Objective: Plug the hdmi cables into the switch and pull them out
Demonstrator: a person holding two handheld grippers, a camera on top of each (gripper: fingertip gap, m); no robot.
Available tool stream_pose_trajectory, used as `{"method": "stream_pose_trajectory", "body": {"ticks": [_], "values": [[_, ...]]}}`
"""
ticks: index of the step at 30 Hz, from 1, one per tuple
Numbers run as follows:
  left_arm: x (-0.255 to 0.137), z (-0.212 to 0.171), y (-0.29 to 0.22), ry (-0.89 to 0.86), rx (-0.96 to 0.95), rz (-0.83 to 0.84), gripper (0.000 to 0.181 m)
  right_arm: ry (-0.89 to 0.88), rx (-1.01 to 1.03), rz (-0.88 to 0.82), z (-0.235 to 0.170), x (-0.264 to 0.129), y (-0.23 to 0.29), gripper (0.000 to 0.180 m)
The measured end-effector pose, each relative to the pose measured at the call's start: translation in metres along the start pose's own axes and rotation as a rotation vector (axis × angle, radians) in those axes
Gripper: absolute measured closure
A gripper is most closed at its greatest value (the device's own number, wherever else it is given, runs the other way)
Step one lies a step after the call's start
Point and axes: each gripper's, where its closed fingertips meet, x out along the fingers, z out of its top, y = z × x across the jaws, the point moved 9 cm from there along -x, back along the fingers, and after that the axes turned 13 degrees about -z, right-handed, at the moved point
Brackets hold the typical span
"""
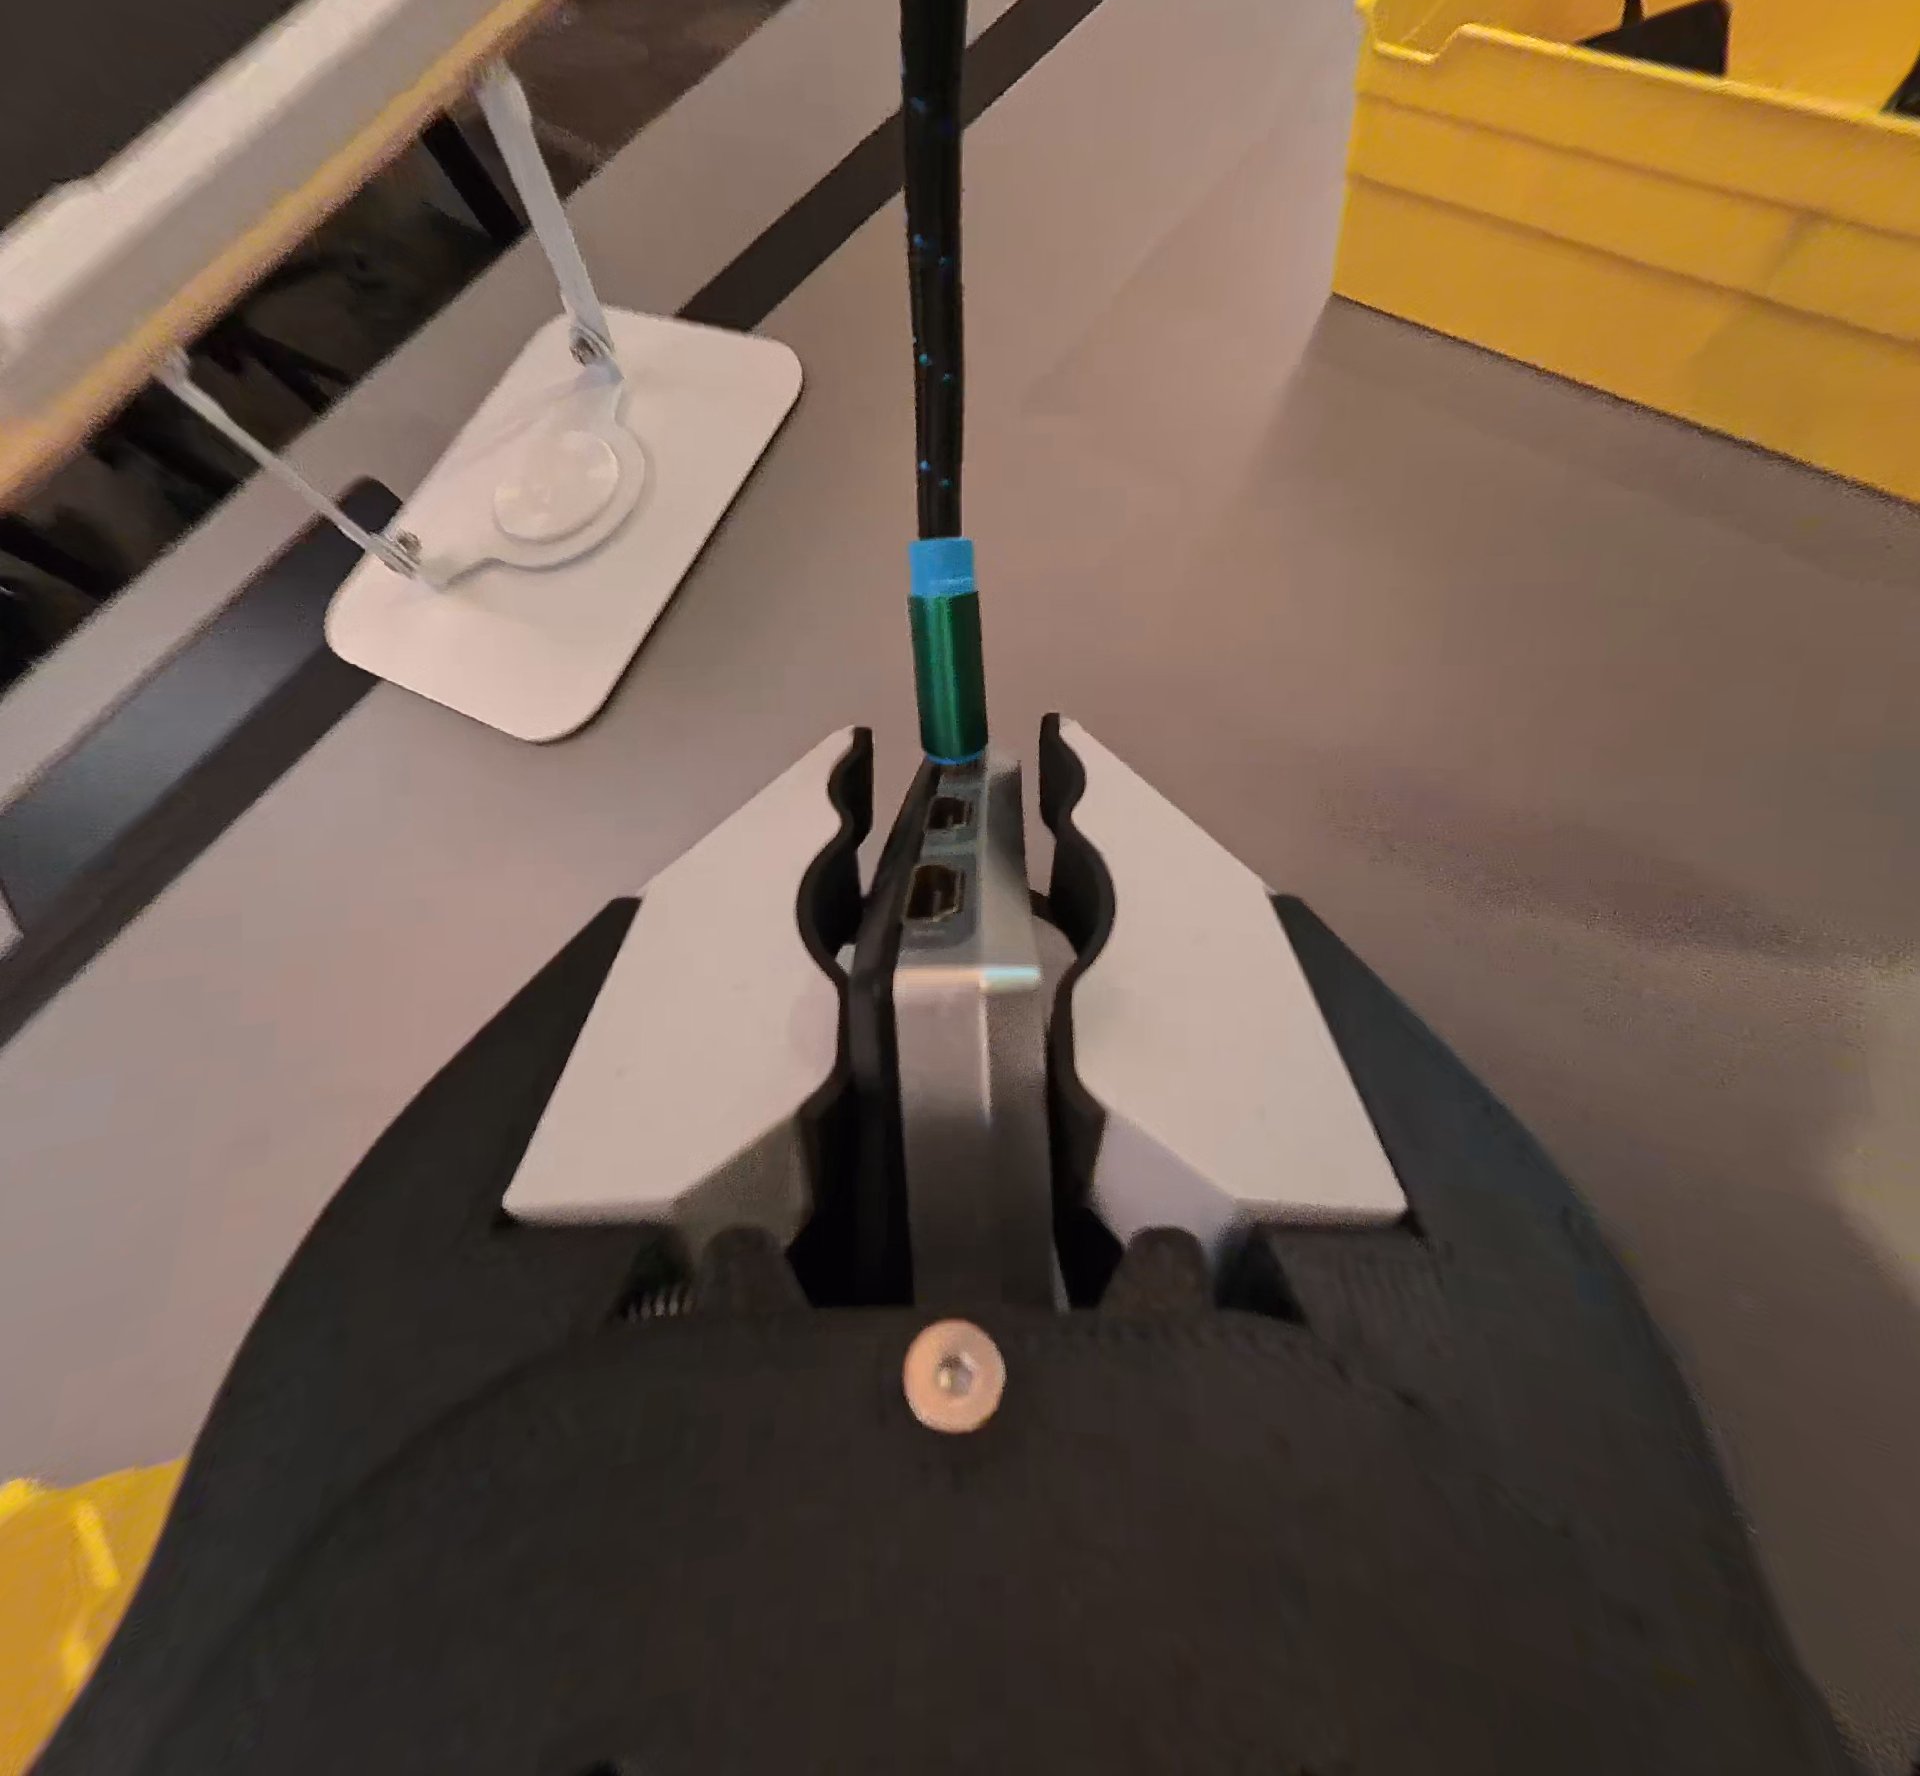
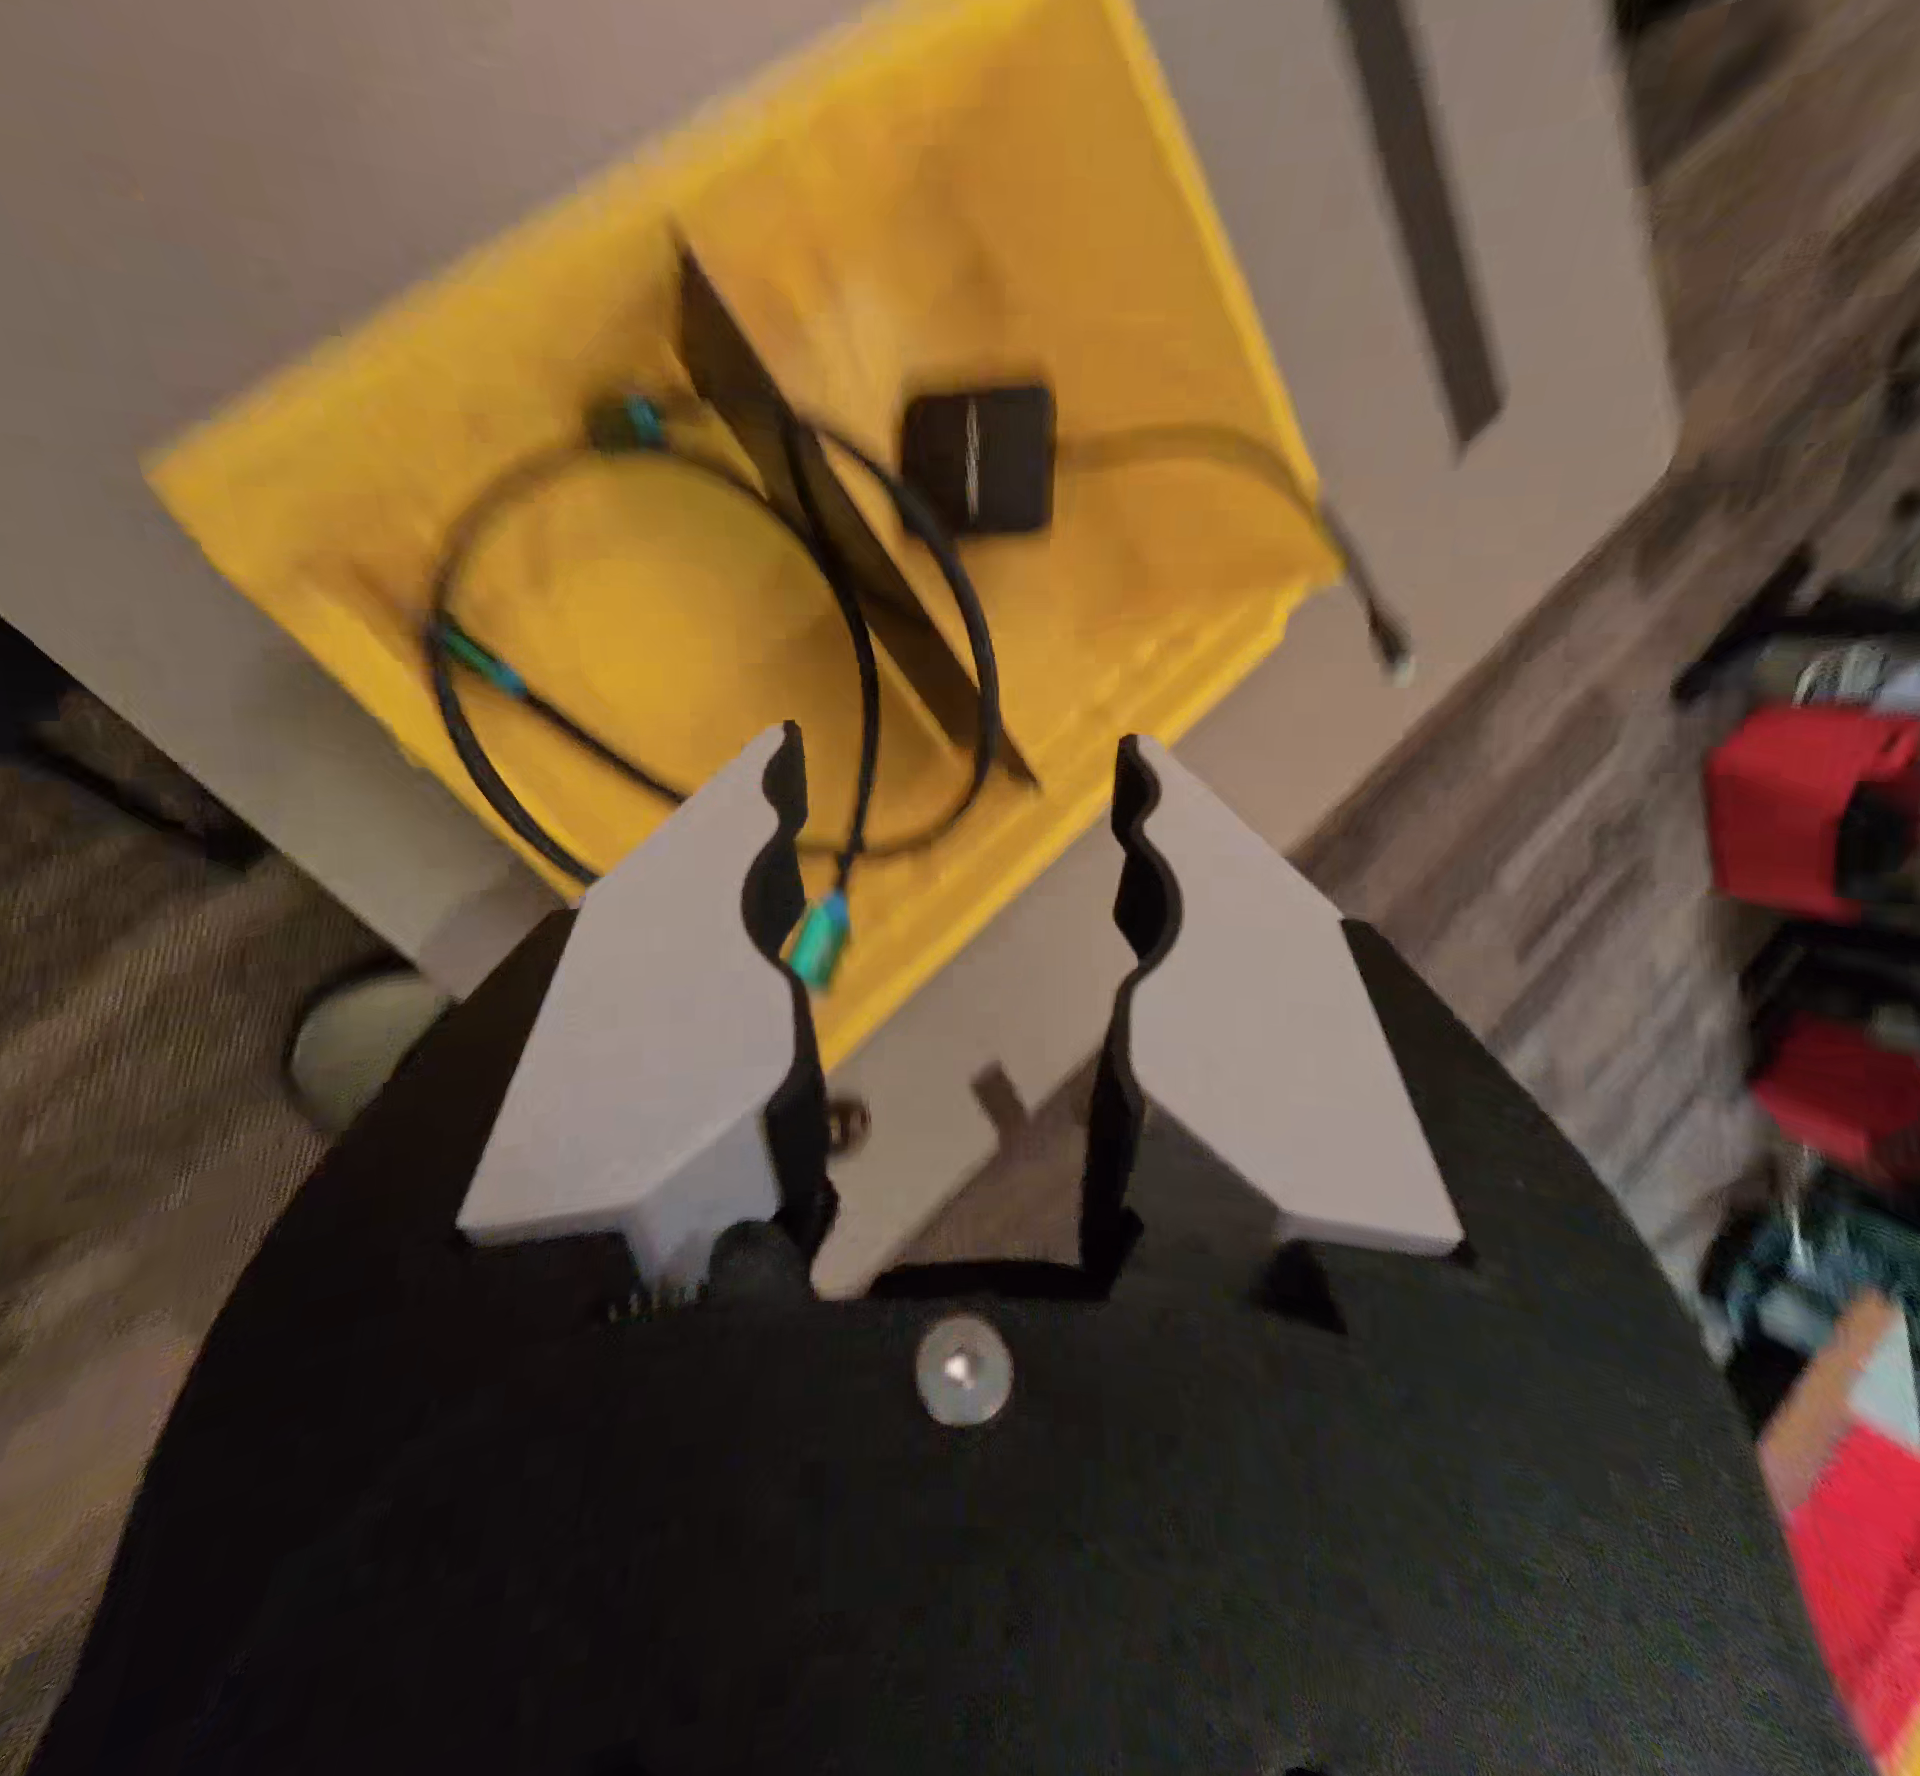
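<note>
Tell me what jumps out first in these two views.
In the left wrist view, the left gripper clamps a silver switch, a black cable with a green plug rising from its far end. In the right wrist view, the open right gripper hangs above a yellow bin holding coiled cables.

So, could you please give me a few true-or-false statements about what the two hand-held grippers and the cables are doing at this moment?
1. The left hand-held gripper is clamped on the silver switch. True.
2. A cable with a green plug sits in the switch's far port. True.
3. All the switch's ports are filled. False: two ports nearer the camera are empty.
4. The right hand-held gripper holds a cable. False: it is open and empty.
5. The yellow bin holds a looped black cable with green plugs. True.
6. The bin holds nothing else. False: a black square device lies there too.
</note>
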Motion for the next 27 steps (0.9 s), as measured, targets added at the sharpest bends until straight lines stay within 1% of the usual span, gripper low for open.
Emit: {"method": "stream_pose_trajectory", "body": {"ticks": [3, 4, 5, 7, 9, 10, 12, 13, 16, 18, 20, 21, 22, 25, 26, 27], "values": [[0.002, 0.011, -0.017, 0.004, 0.136, 0.049, 0.150, -0.310, 0.021, 0.014, 0.057, -0.019, 0.029, 0.124], [0.003, 0.014, -0.023, 0.011, 0.180, 0.073, 0.150, -0.418, 0.026, 0.065, 0.077, -0.024, 0.043, 0.131], [0.004, 0.018, -0.028, 0.020, 0.224, 0.091, 0.150, -0.500, 0.033, 0.121, 0.094, -0.026, 0.057, 0.131], [0.003, 0.023, -0.039, 0.040, 0.309, 0.135, 0.150, -0.595, 0.039, 0.196, 0.123, -0.025, 0.079, 0.129], [0.003, 0.026, -0.048, 0.055, 0.380, 0.164, 0.150, -0.678, 0.059, 0.246, 0.147, -0.022, 0.093, 0.123], [0.003, 0.026, -0.051, 0.065, 0.410, 0.185, 0.150, -0.704, 0.083, 0.289, 0.158, -0.020, 0.098, 0.120], [0.003, 0.027, -0.057, 0.068, 0.472, 0.215, 0.150, -0.742, 0.143, 0.364, 0.176, -0.015, 0.105, 0.119], [0.003, 0.027, -0.059, 0.065, 0.501, 0.226, 0.150, -0.742, 0.166, 0.384, 0.183, -0.010, 0.108, 0.117], [-0.001, 0.029, -0.068, 0.030, 0.593, 0.269, 0.150, -0.705, 0.262, 0.439, 0.195, 0.014, 0.113, 0.119], [-0.003, 0.030, -0.073, 0.008, 0.666, 0.304, 0.151, -0.729, 0.407, 0.543, 0.199, 0.032, 0.116, 0.123], [-0.002, 0.031, -0.077, 0.014, 0.743, 0.348, 0.151, -0.763, 0.538, 0.688, 0.203, 0.047, 0.122, 0.125], [-0.002, 0.030, -0.079, 0.016, 0.784, 0.368, 0.151, -0.762, 0.582, 0.712, 0.204, 0.054, 0.125, 0.126], [0.000, 0.030, -0.081, 0.024, 0.818, 0.375, 0.152, -0.757, 0.595, 0.719, 0.206, 0.060, 0.129, 0.124], [0.003, 0.028, -0.083, 0.035, 0.886, 0.390, 0.150, -0.787, 0.606, 0.728, 0.214, 0.068, 0.137, 0.126], [0.004, 0.028, -0.083, 0.037, 0.896, 0.386, 0.150, -0.801, 0.614, 0.735, 0.216, 0.069, 0.138, 0.127], [0.003, 0.028, -0.083, 0.036, 0.905, 0.387, 0.150, -0.826, 0.629, 0.734, 0.217, 0.069, 0.138, 0.133]]}}
